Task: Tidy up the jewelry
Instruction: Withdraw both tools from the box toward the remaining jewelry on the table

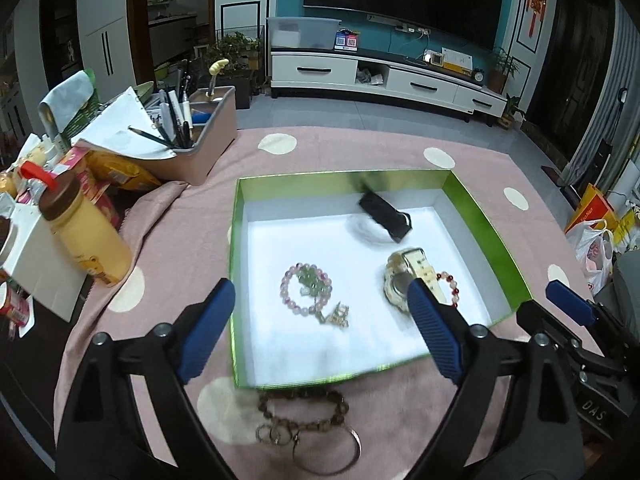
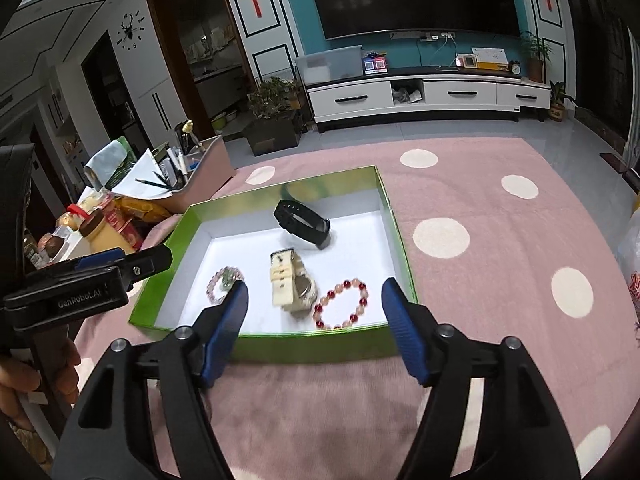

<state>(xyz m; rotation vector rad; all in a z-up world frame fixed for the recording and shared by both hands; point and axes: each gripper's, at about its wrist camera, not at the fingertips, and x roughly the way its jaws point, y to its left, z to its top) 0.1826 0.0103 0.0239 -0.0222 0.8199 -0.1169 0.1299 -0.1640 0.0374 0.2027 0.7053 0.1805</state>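
Above the near edge of the green box (image 1: 486, 216), left wrist view: left gripper (image 1: 320, 336) spread wide, holding nothing. Inside: pink-green bead bracelet (image 1: 306, 290), cream watch (image 1: 404, 276), black band (image 1: 384, 216). Brown bead bracelet (image 1: 302, 410) w/ rings lies outside on the pink cloth (image 1: 360, 148), touching the box's near wall; prob. next pick, needs a drop + close.

Right wrist view: right gripper (image 2: 314, 320) released, empty, nr box's near edge; red bead bracelet (image 2: 342, 304) at near-right corner.
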